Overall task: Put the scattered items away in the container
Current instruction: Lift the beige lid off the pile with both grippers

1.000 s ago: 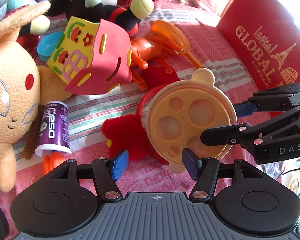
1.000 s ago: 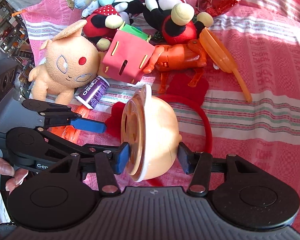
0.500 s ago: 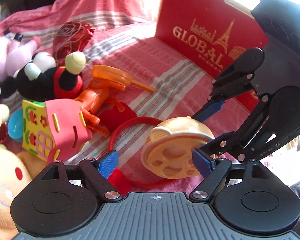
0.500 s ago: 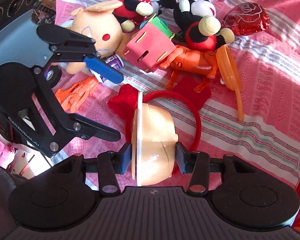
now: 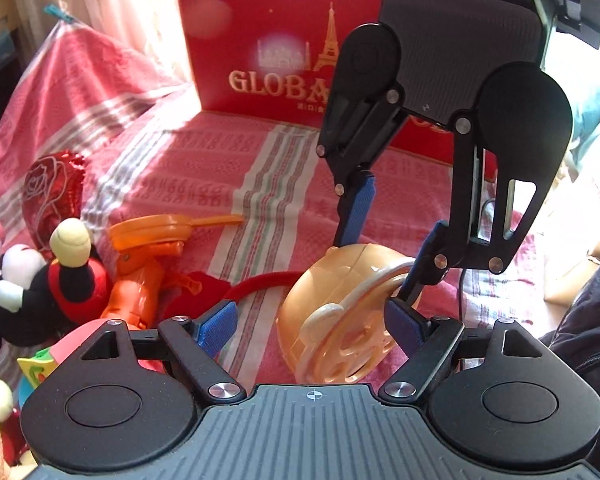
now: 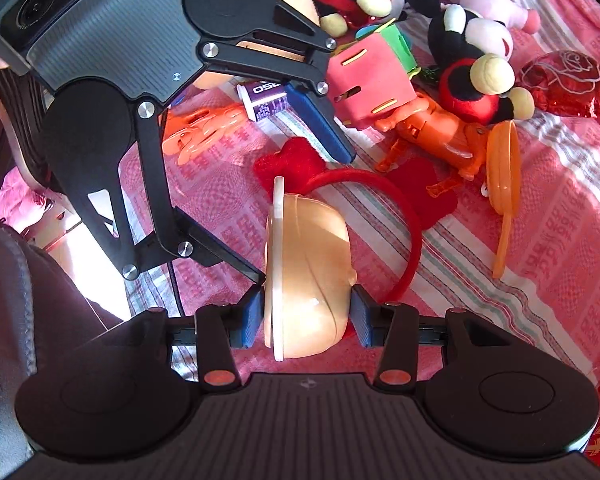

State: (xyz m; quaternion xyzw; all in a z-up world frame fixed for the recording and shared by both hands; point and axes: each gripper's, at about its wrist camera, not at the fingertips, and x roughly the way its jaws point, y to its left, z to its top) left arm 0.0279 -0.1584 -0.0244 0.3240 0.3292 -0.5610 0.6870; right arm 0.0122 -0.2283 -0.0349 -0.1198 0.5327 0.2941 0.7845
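A peach toy pot (image 6: pixel 308 276) with a perforated lid (image 5: pixel 348 348) hangs on its side just above the pink striped bedspread (image 6: pixel 540 240). My right gripper (image 6: pixel 306 316) is shut on it, one pad on the lid and one on the rounded bottom. My left gripper (image 5: pixel 311 324) stands open wide around the same pot, and its pads (image 5: pixel 216 326) do not press on it. The red "GLOBAL" box (image 5: pixel 280 52) stands upright at the far edge, straight ahead in the left wrist view.
A red headband (image 6: pixel 404 216) lies under the pot. Beyond are an orange robot toy (image 6: pixel 432 128), an orange toy pan (image 6: pixel 500 168), a pink foam house (image 6: pixel 364 76), a purple can (image 6: pixel 264 98), plush toys (image 6: pixel 472 80) and a red foil heart (image 6: pixel 564 84).
My left gripper has opened wider, risen and rolled, so the red box now faces it. The right gripper has rolled while keeping its hold on the pot, so the lid stands on edge.
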